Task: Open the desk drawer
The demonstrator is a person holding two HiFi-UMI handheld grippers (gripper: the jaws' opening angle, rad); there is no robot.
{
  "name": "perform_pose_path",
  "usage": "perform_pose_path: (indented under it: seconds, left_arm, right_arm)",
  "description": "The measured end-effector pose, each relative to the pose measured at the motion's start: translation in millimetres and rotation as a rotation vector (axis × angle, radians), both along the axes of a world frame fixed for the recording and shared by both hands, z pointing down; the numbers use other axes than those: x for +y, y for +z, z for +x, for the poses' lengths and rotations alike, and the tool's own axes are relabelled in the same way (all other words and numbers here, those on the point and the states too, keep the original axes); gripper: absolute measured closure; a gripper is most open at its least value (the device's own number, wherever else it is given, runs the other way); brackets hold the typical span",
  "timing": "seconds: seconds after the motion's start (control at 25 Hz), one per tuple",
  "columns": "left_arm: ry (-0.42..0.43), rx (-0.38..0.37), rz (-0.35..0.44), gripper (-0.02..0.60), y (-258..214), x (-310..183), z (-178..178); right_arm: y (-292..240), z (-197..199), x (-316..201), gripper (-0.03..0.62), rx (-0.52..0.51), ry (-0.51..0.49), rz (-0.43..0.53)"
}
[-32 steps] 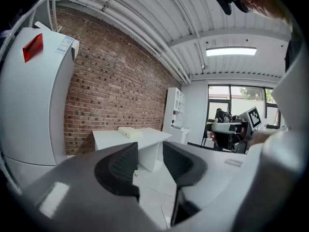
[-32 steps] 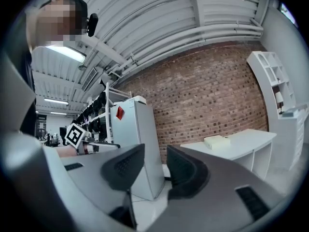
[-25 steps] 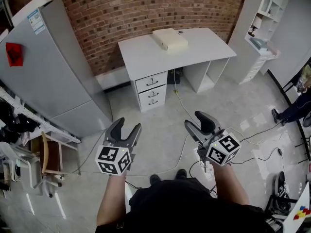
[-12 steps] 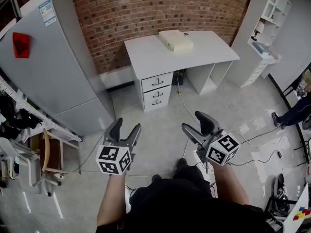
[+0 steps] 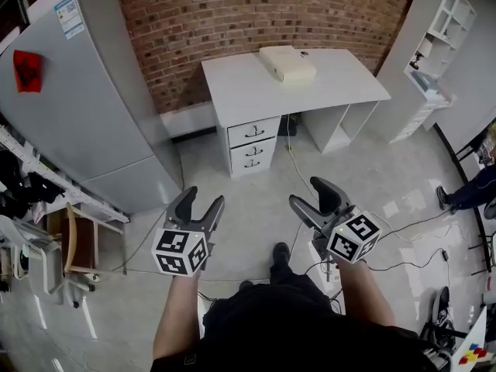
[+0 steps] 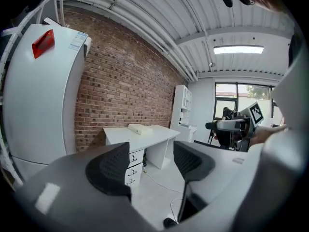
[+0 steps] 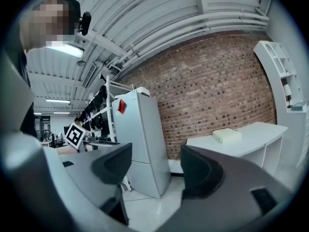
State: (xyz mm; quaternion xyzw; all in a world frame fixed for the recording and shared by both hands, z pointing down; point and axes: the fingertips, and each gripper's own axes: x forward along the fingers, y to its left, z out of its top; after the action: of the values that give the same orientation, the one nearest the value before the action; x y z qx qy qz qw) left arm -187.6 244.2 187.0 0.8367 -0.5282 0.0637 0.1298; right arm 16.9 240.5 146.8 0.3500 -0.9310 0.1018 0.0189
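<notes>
1. The head view looked steeply down from above the person, toward the desk (image 5: 256, 91) standing well ahead.
2. The left gripper view looked about level from low down, facing that desk.
3. The right gripper view faced the refrigerator (image 7: 145, 129), further left.
4. All three shared desk, refrigerator and brick wall (image 5: 256, 14).

A lab-like workroom: brick wall (image 5: 256, 14), white desk (image 5: 248, 87), tall fridge (image 5: 85, 107), shelving (image 5: 443, 22), cables (image 5: 291, 160) trailing over the floor (image 5: 232, 200).

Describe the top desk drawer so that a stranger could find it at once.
Against the brick wall stands a white desk. Under its left end, in the head view, sits a drawer stack. The top drawer is the front directly under the desktop, with the others below it.
</notes>
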Motion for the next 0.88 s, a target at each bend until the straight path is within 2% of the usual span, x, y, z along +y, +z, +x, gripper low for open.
perform_pose_path:
  seconds: [0.2,0.4,0.64,0.76,0.88]
  left_arm:
    - [0.023,-0.022,-0.042,0.291,10.4,-30.5,17.7]
    - [0.051,-0.065,-0.055,0.291,18.8,-73.0,53.8]
    - [0.01,-0.109,-0.061,0.308,17.1,-129.6,82.6]
    - [0.011,-0.138,-0.073,0.307,18.7,-151.3,102.3]
    - [0.018,-0.136,-0.066,0.305,17.2,-168.9,123.6]
  right_arm:
    - [9.2,9.4,-31.6,0.311,-0.004,-0.018,-0.029]
    - [24.3,39.2,-72.0,0.312,-0.017,-0.005,-0.065]
    - [29.6,73.0,-124.0,0.312,-0.048,-0.016,-0.076]
    - [29.7,88.6,-149.1,0.312,-0.062,-0.027,-0.078]
    - [30.2,102.3,-171.1,0.312,-0.077,-0.042,-0.081]
